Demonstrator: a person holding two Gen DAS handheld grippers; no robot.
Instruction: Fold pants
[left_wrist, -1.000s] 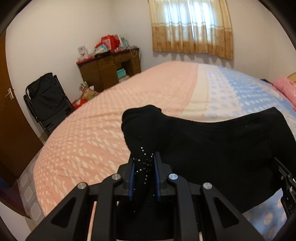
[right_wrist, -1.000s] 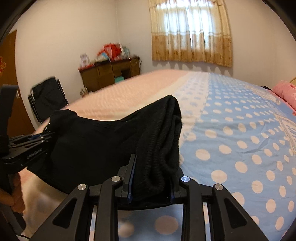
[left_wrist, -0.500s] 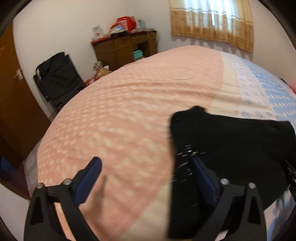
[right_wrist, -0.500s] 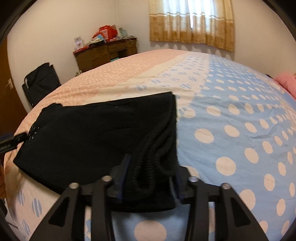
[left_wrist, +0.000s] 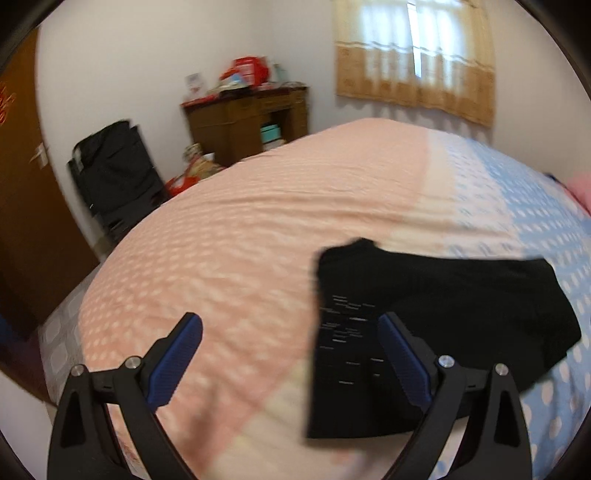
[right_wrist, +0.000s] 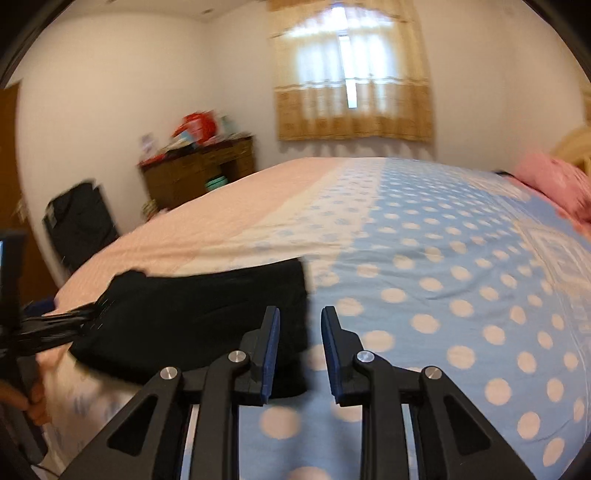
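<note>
Around the bed (left_wrist: 258, 229), with its pink and blue dotted cover, stand a brown wooden desk (left_wrist: 243, 122) piled with red and white clutter against the far wall, a black folding chair (left_wrist: 114, 173) beside a brown door, and a curtained window (left_wrist: 417, 55). A pink pillow (right_wrist: 554, 184) lies at the far right of the bed in the right wrist view. Nothing lies on the cover between either pair of tongs and the garment.

The black pants (left_wrist: 443, 306) lie folded flat on the bed, near its closer edge, across the seam where pink meets blue. The left tongs (left_wrist: 290, 332) stand wide apart and grip nothing; the left end of the pants lies under and between them, against the right-hand finger. The right tongs (right_wrist: 300, 325) have just been closing, now narrowly parted with nothing pinched; the right edge of the pants sits just beneath the left finger, and dotted blue cover shows in the gap.
</note>
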